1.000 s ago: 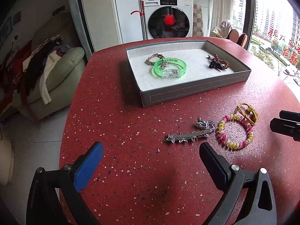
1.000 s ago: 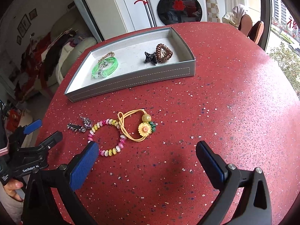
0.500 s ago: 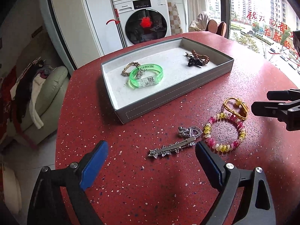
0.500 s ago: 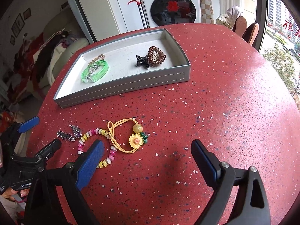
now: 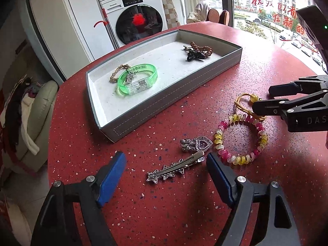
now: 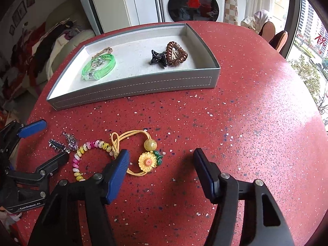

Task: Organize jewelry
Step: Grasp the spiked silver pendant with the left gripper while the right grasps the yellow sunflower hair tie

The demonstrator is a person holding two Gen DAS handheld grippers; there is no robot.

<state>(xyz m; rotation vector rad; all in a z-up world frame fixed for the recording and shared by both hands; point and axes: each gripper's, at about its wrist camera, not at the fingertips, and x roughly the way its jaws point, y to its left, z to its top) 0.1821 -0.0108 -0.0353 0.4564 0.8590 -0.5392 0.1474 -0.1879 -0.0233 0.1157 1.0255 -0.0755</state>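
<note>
A grey tray (image 5: 164, 106) (image 6: 131, 94) holds a green bangle (image 5: 139, 78) (image 6: 99, 69), a beige chain (image 5: 117, 72), a black claw clip (image 6: 157, 60) and a brown coil hair tie (image 6: 176, 53). On the red table lie a silver spiked hair clip (image 5: 176, 169) (image 6: 58, 145), a silver heart brooch (image 5: 196, 143), a pink-yellow bead bracelet (image 5: 239, 139) (image 6: 90, 155) and a yellow sunflower cord bracelet (image 6: 141, 153) (image 5: 246, 102). My left gripper (image 5: 166, 176) is open, its fingers either side of the spiked clip. My right gripper (image 6: 162, 168) is open just before the sunflower.
The red speckled round table (image 6: 246, 123) drops off at left toward a sofa with clothes (image 5: 24, 110). A washing machine (image 6: 192, 2) stands behind. Chairs (image 6: 272, 32) and a window are at the right.
Both grippers have moved forward and lower toward the loose jewelry. The left now straddles the spiked clip; the right has closed in on the sunflower bracelet.
</note>
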